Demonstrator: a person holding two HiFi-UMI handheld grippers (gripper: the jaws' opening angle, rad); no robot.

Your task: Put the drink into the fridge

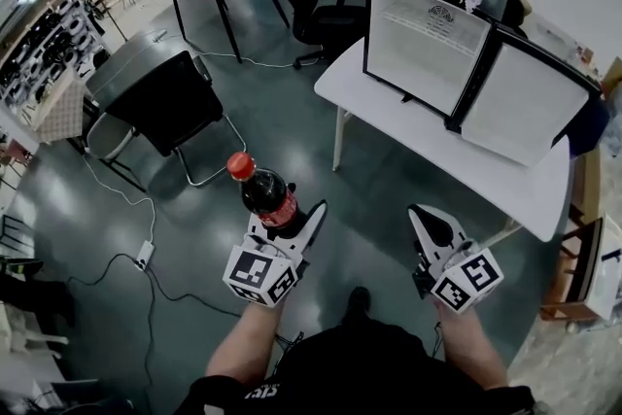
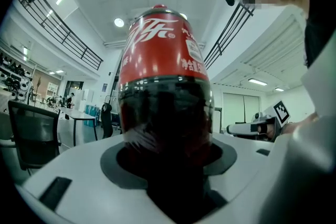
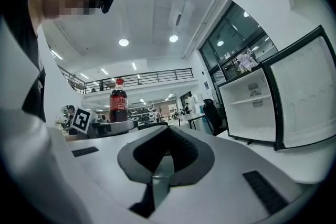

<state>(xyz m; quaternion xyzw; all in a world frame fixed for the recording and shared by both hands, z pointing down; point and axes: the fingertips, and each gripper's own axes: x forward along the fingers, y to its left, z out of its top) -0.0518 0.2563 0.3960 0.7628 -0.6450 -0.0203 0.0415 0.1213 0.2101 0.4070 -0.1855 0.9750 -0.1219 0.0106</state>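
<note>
Left gripper view: the left tongs (image 2: 168, 157) are closed on the drink bottle (image 2: 165, 86), with the jaws spread wide around its dark lower body. The bottle's base is hidden behind the jaws, and only the edge of its red cap (image 1: 240, 166) is seen here. In the right gripper view, the right tongs (image 3: 165, 152) are seen drawn together with nothing between them. In the head view, the hands are covered by the marker cubes. The bottle is held upright over the floor (image 1: 292, 126), well apart from the fridge (image 3: 252, 107). The fridge is seen on the white bench (image 1: 505, 180) with its door (image 3: 307, 97) swung open; the door is cut off at the frame edge in the right gripper view.
</note>
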